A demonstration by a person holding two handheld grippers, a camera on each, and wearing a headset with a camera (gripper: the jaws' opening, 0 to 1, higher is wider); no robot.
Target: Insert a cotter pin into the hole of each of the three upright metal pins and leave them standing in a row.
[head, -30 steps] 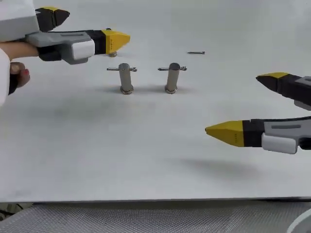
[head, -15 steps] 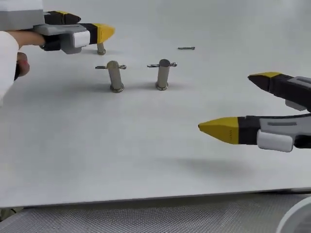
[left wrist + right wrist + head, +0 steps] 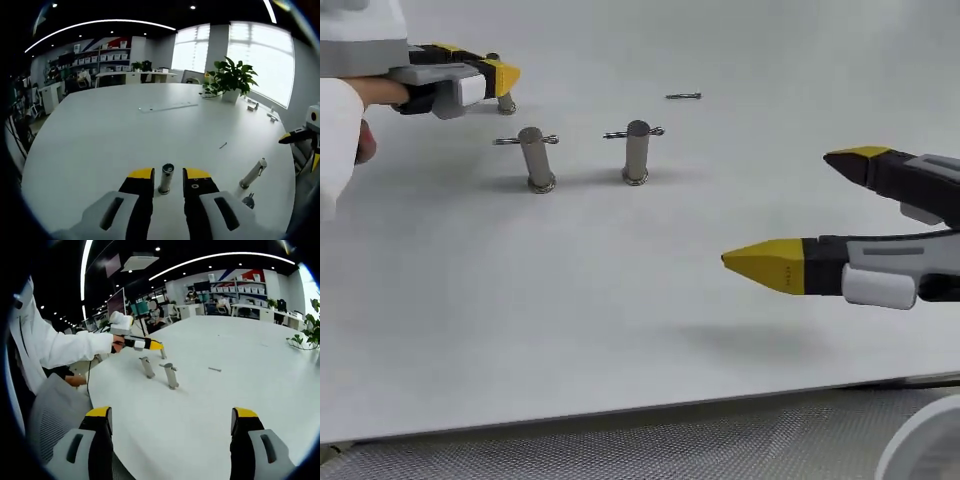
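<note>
The far pin (image 3: pixel 166 178) stands upright on the white table (image 3: pixel 570 300), between the yellow tips of the left gripper (image 3: pixel 168 173). In the left gripper view its jaws sit on either side of the pin, parted, with a thin strip of table showing between pin and jaw on each side, so they are not gripping it. In the head view that gripper's lower jaw covers the pin's upper part, and only its foot shows below the tip.

Nearer the person and to the right stand two more upright pins. These are the middle pin (image 3: pixel 535 160) and the right pin (image 3: pixel 637 153), side by side and apart. Each has a cotter through its top, lying level: one (image 3: pixel 525 140) in the middle pin, the other (image 3: pixel 632 132) in the right pin. The far pin stands behind their line, not in it.

A loose cotter (image 3: pixel 683 96) lies flat on the table beyond the right pin, clear of all three pins.

The right gripper (image 3: pixel 778 208) hangs over the near right part of the table, well apart from the pins, its jaws spread wide and holding nothing.

A white sleeve (image 3: pixel 65 347) reaches out to the left gripper. Grey mesh (image 3: pixel 620 450) runs along the table's near edge. A potted plant (image 3: pixel 230 80) stands at the table's far side.
</note>
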